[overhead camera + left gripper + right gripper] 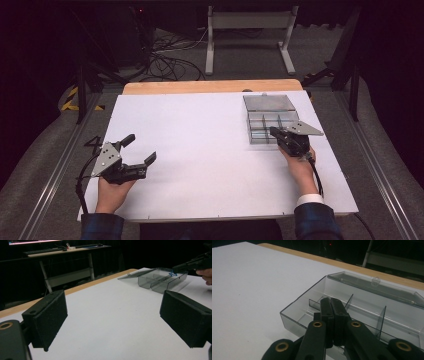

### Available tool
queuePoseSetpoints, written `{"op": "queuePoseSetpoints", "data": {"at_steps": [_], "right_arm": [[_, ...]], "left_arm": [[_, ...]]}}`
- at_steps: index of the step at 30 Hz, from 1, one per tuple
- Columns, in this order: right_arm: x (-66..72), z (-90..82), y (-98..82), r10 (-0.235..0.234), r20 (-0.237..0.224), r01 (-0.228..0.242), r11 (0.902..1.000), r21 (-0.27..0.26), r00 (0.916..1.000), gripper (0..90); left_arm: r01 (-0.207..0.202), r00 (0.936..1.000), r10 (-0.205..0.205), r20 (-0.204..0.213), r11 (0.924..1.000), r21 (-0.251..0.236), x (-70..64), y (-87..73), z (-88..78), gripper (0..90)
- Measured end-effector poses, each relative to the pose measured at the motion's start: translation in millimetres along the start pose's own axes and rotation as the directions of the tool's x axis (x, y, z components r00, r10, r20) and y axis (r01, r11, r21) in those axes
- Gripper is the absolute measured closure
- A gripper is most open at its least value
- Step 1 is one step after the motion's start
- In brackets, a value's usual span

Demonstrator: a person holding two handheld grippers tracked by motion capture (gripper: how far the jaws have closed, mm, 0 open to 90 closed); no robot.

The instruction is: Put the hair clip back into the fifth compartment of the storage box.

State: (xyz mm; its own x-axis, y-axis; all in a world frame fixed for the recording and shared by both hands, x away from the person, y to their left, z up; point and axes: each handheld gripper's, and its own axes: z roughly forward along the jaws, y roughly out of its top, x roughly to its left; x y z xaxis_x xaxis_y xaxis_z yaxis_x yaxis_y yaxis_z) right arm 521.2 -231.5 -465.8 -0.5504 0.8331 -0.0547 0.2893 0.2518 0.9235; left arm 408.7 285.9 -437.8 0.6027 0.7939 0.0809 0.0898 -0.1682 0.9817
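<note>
Right claw [274, 132] — clenched, empty — reaches over the compartment box [260, 120]; left claw [141, 148] rests released.

You are working in a lab-like recording room, dark all round, with black curtains behind the bench [200, 165] and its white top. Loose cables [167, 62] lie tangled on the grey carpet [45, 165]. Metal rails [50, 172] run along both sides, and yellow-black hazard tape [70, 97] marks the floor.
</note>
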Motion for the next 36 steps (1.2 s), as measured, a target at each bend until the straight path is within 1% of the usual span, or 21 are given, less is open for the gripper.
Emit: {"op": "queuePoseSetpoints", "data": {"at_steps": [8, 9, 10, 13, 20, 22, 24, 26, 30, 36], "right_arm": [[-5.0, 4.8, -3.4, 0.011, 0.008, -0.011, 0.9997, 0.022, 0.9999, 89.6], [-6.3, 5.9, -4.4, 0.024, 0.009, -0.025, 0.9993, 0.028, 0.9997, 89.6], [-6.9, 6.4, -4.6, 0.023, 0.01, -0.023, 0.9992, 0.031, 0.9997, 89.6], [-7.9, 7.3, -5.1, 0.027, 0.013, -0.027, 0.9991, 0.033, 0.9996, 89.6], [-10.9, 9.4, -7.6, 0.046, 0.018, -0.047, 0.9974, 0.055, 0.9988, 89.4], [-11.7, 9.6, -8.2, 0.044, 0.019, -0.045, 0.9971, 0.06, 0.9988, 89.4], [-11.9, 10.1, -9.2, 0.056, 0.02, -0.058, 0.9959, 0.07, 0.9982, 89.3], [-12.0, 10.3, -9.3, 0.058, 0.02, -0.059, 0.9956, 0.073, 0.9981, 89.2], [-12.6, 11.3, -10.4, 0.056, 0.018, -0.057, 0.9951, 0.081, 0.9983, 89.0], [-13.4, 11.8, -11.3, 0.062, 0.02, -0.064, 0.9944, 0.085, 0.9979, 88.9]], "left_arm": [[-0.001, 1.0, 0.001, -0.007, 1.0, 0.001, 0.7, -0.9, 0.6, 7.7], [0.0, 1.0, 0.0, -0.009, 1.0, 0.0, 0.9, -1.1, 0.5, 7.6], [0.002, 1.0, -0.002, -0.009, 1.0, 0.001, 1.1, -1.2, 0.3, 7.6], [0.007, 0.9999, -0.007, -0.01, 1.0, -0.003, 1.6, -1.3, 0.0, 7.6], [0.008, 0.9999, -0.008, -0.008, 1.0, 0.0, 1.8, -1.7, 0.3, 7.6], [0.011, 0.9999, -0.011, -0.008, 0.9999, -0.002, 2.2, -2.1, 0.3, 7.6], [0.012, 0.9999, -0.012, -0.009, 0.9999, -0.004, 3.1, -2.5, -0.1, 7.6], [0.014, 0.9998, -0.014, -0.011, 0.9999, -0.006, 3.7, -2.6, -0.3, 7.5], [0.032, 0.9995, -0.033, -0.006, 0.9993, -0.018, 4.2, -2.9, -0.7, 7.5], [0.043, 0.9991, -0.043, -0.005, 0.999, -0.016, 5.7, -3.7, -1.0, 7.5]]}}
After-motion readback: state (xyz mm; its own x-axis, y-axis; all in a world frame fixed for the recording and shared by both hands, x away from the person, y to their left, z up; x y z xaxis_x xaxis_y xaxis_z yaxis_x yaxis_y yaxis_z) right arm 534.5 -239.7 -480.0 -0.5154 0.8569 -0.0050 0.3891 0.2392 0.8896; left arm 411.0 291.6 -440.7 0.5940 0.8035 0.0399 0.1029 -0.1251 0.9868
